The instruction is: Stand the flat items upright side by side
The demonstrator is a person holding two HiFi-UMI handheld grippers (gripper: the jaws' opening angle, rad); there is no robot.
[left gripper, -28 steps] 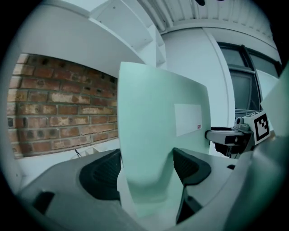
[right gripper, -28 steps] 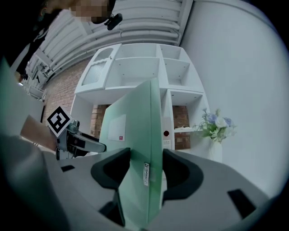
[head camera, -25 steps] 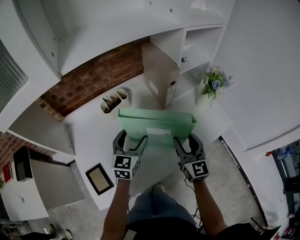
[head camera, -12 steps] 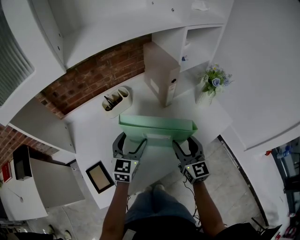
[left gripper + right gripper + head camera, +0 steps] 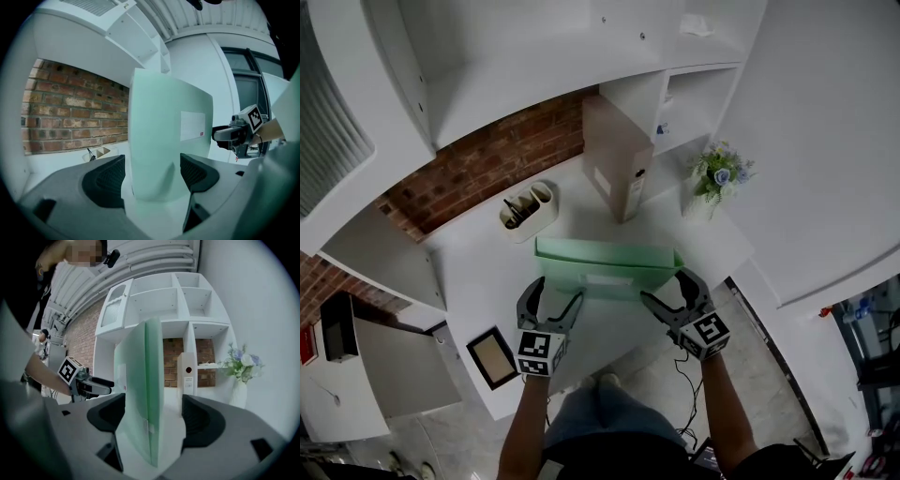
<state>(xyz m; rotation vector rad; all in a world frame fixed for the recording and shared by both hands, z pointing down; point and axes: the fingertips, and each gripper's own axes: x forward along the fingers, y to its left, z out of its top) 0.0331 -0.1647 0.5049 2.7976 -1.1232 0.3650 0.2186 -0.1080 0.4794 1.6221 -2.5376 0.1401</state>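
Your pale green plastic folder (image 5: 605, 267) looks light, stiff and slick; take its ends. Left gripper (image 5: 558, 292) gapes wide; right gripper (image 5: 664, 287) has just been opening, folder loose between its jaws.

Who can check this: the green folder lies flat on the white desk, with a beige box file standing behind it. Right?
No. The green folder does not lie flat: it stands upright on the white desk, as the right gripper view shows. The beige box file does stand behind it.
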